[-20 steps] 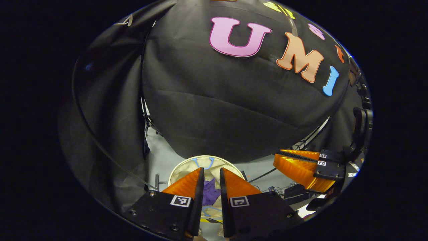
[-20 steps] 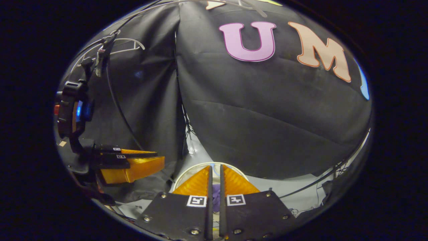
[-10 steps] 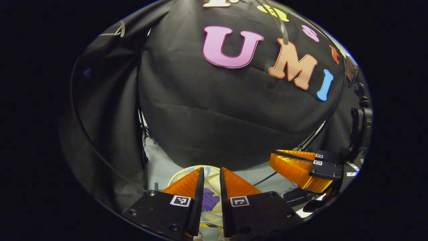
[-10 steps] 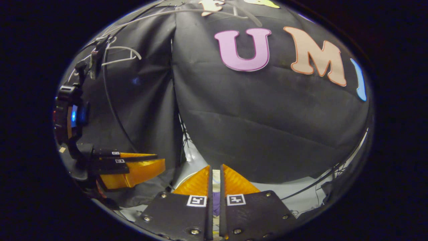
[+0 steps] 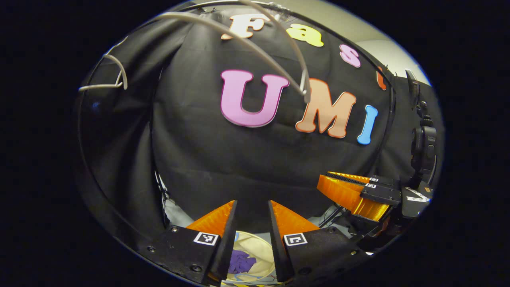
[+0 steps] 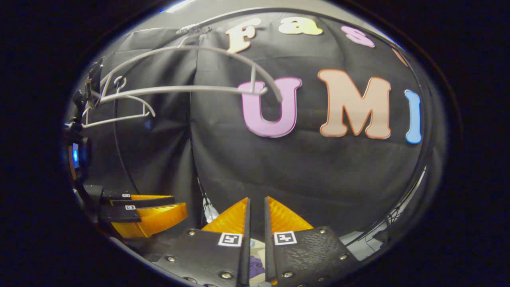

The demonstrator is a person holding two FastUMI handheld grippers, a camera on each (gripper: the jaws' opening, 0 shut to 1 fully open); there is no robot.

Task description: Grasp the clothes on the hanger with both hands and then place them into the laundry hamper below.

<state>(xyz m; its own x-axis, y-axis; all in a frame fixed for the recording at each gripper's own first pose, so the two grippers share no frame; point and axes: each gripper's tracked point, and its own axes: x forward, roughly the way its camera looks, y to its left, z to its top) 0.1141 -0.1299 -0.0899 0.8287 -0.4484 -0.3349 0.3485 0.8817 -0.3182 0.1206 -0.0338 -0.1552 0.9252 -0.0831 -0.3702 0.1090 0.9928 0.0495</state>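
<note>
A black cloth wall (image 5: 255, 159) hung in loose folds across the back of the booth, made of two panels that met at a vertical seam (image 5: 153, 139). Above its top edge a pale ceiling (image 5: 382, 52) showed. In the right gripper view the same cloth (image 6: 299, 171) ran down to a light grey floor (image 6: 358, 243), where thin dark cables (image 6: 394, 217) trailed near the cloth's lower edge. A slim black pole (image 6: 117, 159) stood in front of the side panel. In the left gripper view more cables (image 5: 330, 215) lay on the floor (image 5: 175, 215).
</note>
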